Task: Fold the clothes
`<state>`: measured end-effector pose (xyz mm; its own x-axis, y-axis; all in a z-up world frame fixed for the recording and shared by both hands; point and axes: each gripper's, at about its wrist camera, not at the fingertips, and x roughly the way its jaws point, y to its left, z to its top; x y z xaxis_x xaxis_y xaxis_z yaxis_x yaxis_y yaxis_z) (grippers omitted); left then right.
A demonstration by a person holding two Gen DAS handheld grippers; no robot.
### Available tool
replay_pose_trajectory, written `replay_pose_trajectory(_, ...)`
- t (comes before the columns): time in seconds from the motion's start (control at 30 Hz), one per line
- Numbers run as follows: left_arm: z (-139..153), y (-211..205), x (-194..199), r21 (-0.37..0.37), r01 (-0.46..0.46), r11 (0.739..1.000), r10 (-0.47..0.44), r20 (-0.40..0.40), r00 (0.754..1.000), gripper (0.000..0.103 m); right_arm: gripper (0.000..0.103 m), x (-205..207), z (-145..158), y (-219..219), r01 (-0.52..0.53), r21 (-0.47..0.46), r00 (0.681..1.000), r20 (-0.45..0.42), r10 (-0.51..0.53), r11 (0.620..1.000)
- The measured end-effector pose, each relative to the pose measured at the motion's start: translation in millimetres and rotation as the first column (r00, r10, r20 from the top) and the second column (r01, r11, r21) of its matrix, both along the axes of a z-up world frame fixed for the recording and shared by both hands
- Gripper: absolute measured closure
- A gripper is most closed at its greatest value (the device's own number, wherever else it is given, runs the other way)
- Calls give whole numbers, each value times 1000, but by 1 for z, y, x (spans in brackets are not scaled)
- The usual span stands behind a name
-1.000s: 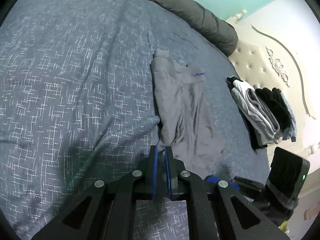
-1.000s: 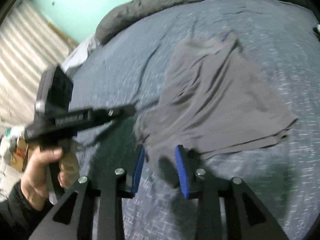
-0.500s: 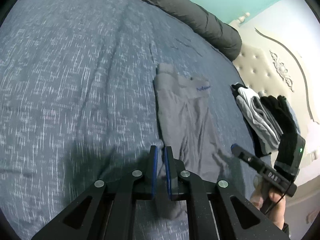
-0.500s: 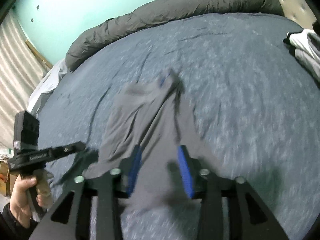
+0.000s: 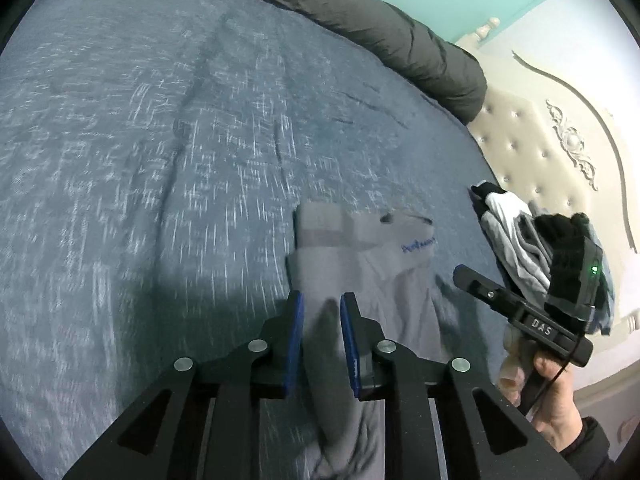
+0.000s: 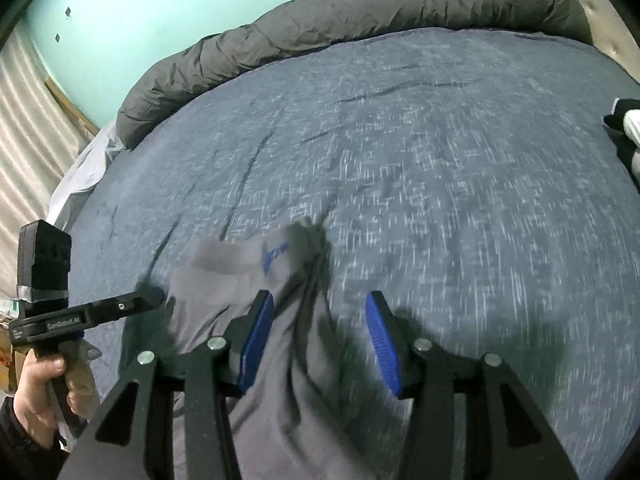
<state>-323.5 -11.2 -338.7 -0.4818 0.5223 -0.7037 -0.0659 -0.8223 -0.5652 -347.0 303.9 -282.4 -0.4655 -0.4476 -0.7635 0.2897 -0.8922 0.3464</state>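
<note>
A grey garment (image 5: 380, 272) with blue lettering at its waistband lies on the blue-grey bedspread (image 5: 160, 160). My left gripper (image 5: 322, 312) is open right above it, with grey cloth showing in the gap between the blue pads. In the right wrist view the same garment (image 6: 240, 272) runs under the left finger of my right gripper (image 6: 320, 320), which stands wide open and holds nothing. Each gripper shows in the other's view, held by a hand: the right gripper (image 5: 520, 316) beside the garment's right edge, the left gripper (image 6: 100, 312) at its left edge.
A stack of folded clothes (image 5: 516, 236) sits by the tufted headboard (image 5: 540, 140); its edge (image 6: 628, 120) shows at the far right of the right wrist view. A rolled dark grey duvet (image 6: 360, 20) lines the far side of the bed. Bare bedspread stretches ahead and to the left.
My left gripper, shut on the garment's near end before, has carried it toward the waistband and opened. My right gripper moved forward alongside and opened wider.
</note>
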Motion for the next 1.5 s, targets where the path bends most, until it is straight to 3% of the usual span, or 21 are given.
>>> replay_pose_trajectory(0.13,-1,-1,-10,-3,-7,1000,7,-12,1000,86,54,-8,-2,0,1,-7,1000,9,-1,1000)
replay_pose_trajectory(0.2,-2,-2,-15,-5,-11,1000,11,-18,1000,101,54,-11,-3,0,-1,-10,1000,16,1,1000)
replay_pose_trajectory(0.23,-2,-3,-18,-6,-13,1000,13,-21,1000,103,54,-12,-3,-1,-2,-11,1000,19,2,1000)
replay_pose_trajectory(0.53,-7,0,-27,2,-5,1000,5,-16,1000,103,54,-14,-7,0,0,-30,999,34,1,1000)
replay_pose_trajectory(0.7,-11,3,-28,12,8,1000,-8,0,1000,92,54,-12,-11,1,0,-31,999,44,1,1000)
replay_pose_trajectory(0.9,-16,7,-28,24,24,999,-24,19,1000,93,54,-10,-11,0,-9,-27,999,47,10,1000)
replay_pose_trajectory(0.97,-16,6,-28,26,25,999,-26,17,1000,103,54,-11,-11,1,-7,-30,999,47,8,1000)
replay_pose_trajectory(1.17,-10,1,-26,32,20,999,-20,-11,1000,103,54,-11,-12,1,-1,-41,999,51,3,999)
replay_pose_trajectory(1.3,-9,-1,-26,41,14,999,-14,11,1000,103,54,-11,-13,4,12,-56,998,59,-9,998)
replay_pose_trajectory(1.4,-14,-3,-24,22,-1,1000,0,51,999,95,54,-10,-14,6,15,-58,998,62,-12,998)
replay_pose_trajectory(1.47,-17,-3,-22,15,-1,1000,0,49,999,72,54,-9,-14,7,15,-57,998,64,-11,998)
replay_pose_trajectory(1.5,-19,-3,-21,22,-1,1000,0,49,999,72,54,-8,-13,7,15,-58,998,65,-12,998)
